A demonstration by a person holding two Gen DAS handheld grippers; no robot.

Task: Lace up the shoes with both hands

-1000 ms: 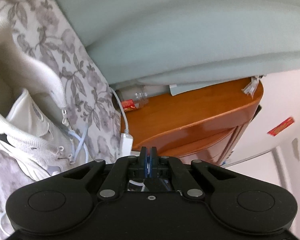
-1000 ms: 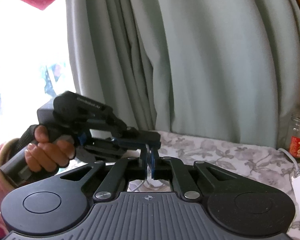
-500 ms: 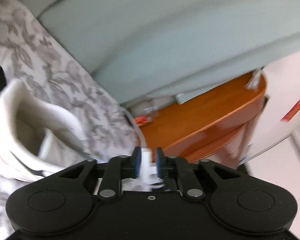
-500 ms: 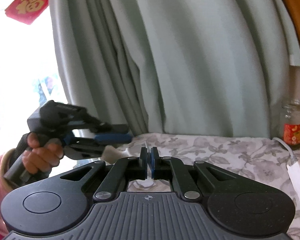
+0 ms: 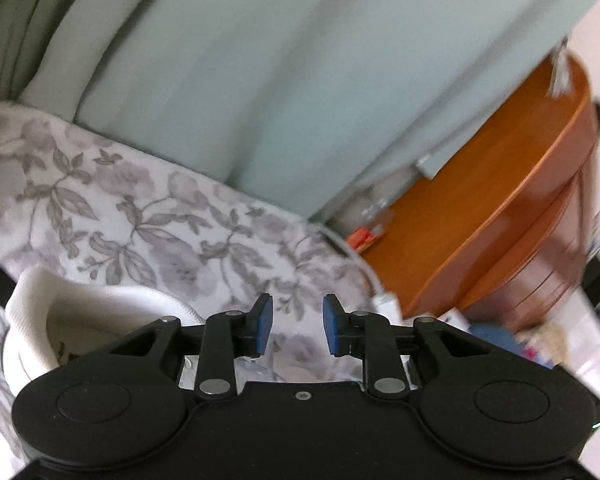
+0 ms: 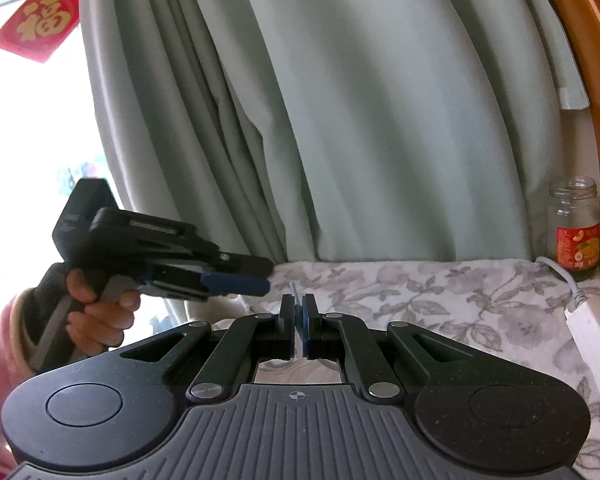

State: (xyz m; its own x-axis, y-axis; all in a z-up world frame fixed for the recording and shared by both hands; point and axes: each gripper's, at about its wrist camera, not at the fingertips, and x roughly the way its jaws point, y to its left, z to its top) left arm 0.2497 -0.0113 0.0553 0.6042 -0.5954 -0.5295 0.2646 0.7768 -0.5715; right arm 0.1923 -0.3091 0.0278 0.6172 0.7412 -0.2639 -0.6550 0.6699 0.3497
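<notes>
Left wrist view: my left hand-held gripper (image 5: 296, 322) has just opened to a narrow gap, nothing between the pads, so it let the lace go. White shoe (image 5: 96, 320) sits at 9 o'clock.

Right wrist view: my right hand-held gripper (image 6: 299, 320) pinches the lace tip (image 6: 294, 292), ready to thread, I judge.

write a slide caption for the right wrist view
Right tongs shut on a white lace tip; left tongs alongside, before grey curtain.

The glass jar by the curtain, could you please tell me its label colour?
The glass jar has a red label with yellow fruit, clearest in the right wrist view.
</notes>
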